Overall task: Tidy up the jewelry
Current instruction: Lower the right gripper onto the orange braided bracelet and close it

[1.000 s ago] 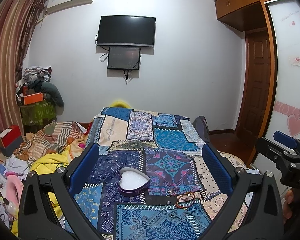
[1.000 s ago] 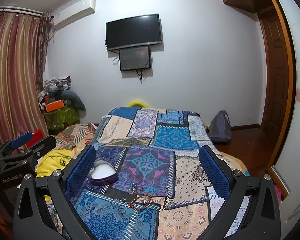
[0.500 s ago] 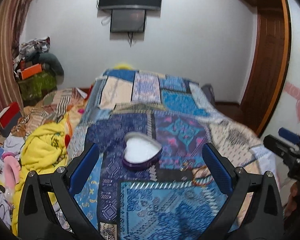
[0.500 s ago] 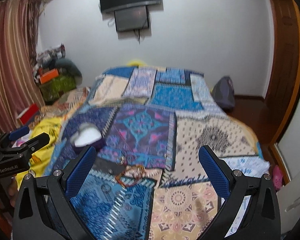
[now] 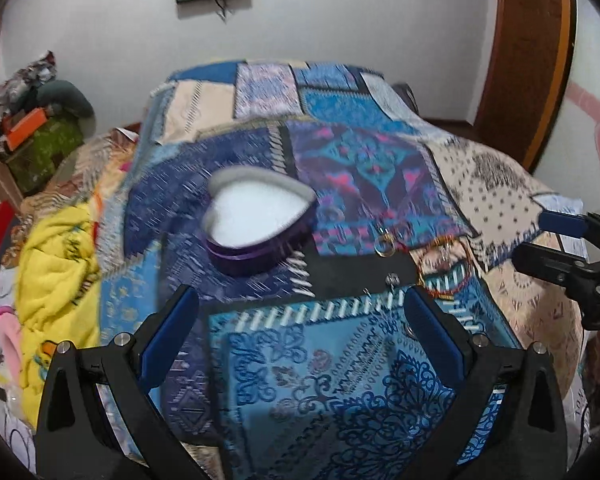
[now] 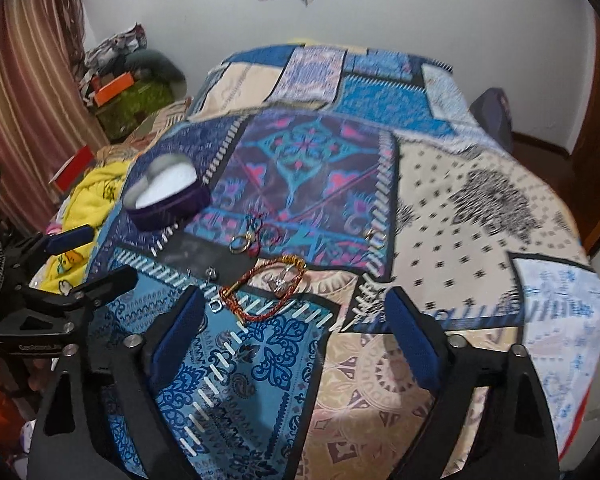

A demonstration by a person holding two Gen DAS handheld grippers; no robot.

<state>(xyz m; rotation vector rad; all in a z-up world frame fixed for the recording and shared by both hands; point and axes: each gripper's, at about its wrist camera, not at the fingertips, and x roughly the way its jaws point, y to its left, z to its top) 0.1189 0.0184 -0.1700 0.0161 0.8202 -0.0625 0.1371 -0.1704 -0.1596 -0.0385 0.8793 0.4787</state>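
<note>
A purple heart-shaped box [image 5: 256, 220] with a white lining lies open on the patchwork bedspread [image 5: 340, 368], ahead and left of my left gripper [image 5: 300, 304], which is open and empty. Jewelry lies loose to the box's right: a gold ring [image 5: 384, 246], a small silver piece [image 5: 392, 279] and a red-gold braided bracelet [image 5: 444, 268]. In the right wrist view the bracelet [image 6: 268, 288] lies just ahead of my right gripper [image 6: 294, 304]. Its jaws are closing with nothing between them. A gold ring [image 6: 240, 245], another small ring [image 6: 370, 236] and the box [image 6: 164, 194] lie farther off.
A yellow blanket [image 5: 56, 272] is bunched at the bed's left side, with piled clutter [image 5: 40, 120] and a striped curtain [image 6: 28, 100] beyond. A dark bag [image 6: 496, 116] sits past the bed's far right corner. A wooden door [image 5: 528, 60] stands at the right.
Both grippers have dropped and tipped down toward the bed, so the box and jewelry look larger and the upper screen on the wall has left the top. The right jaws have narrowed.
</note>
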